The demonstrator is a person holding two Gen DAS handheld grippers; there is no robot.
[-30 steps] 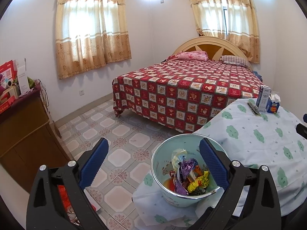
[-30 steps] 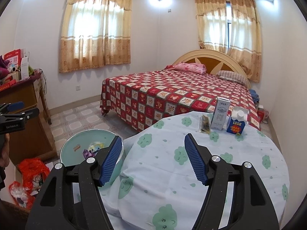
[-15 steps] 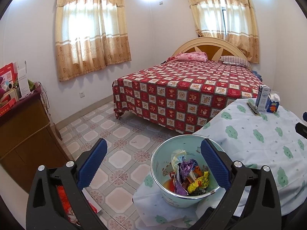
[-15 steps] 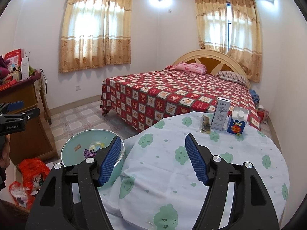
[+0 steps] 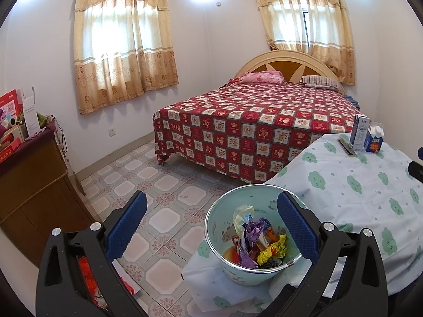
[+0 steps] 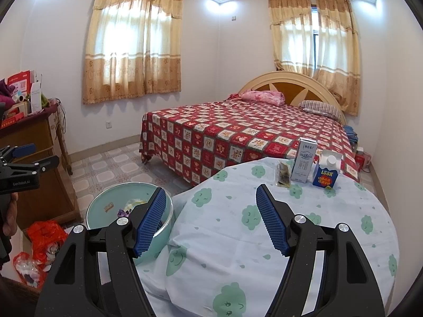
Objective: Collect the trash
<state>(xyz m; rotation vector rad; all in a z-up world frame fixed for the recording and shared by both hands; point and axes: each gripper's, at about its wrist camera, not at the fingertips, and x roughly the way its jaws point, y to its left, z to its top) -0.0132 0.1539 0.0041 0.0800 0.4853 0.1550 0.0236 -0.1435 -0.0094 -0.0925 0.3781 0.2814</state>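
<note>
A pale green trash bin with crumpled wrappers inside stands at the left edge of a round table covered by a cloud-print cloth. My left gripper is open and empty above and behind the bin. My right gripper is open and empty over the table; the bin shows at its lower left. At the table's far edge stand a tall white carton, a blue carton and a flat dark wrapper; they also show in the left wrist view, with the white carton beside the blue carton.
A bed with a red checked cover stands behind the table. A wooden cabinet with boxes on top is at the left wall. Red plastic bags lie on the tiled floor by the cabinet.
Both grippers have risen and drawn back very slightly. Nothing was taken hold of or let go.
</note>
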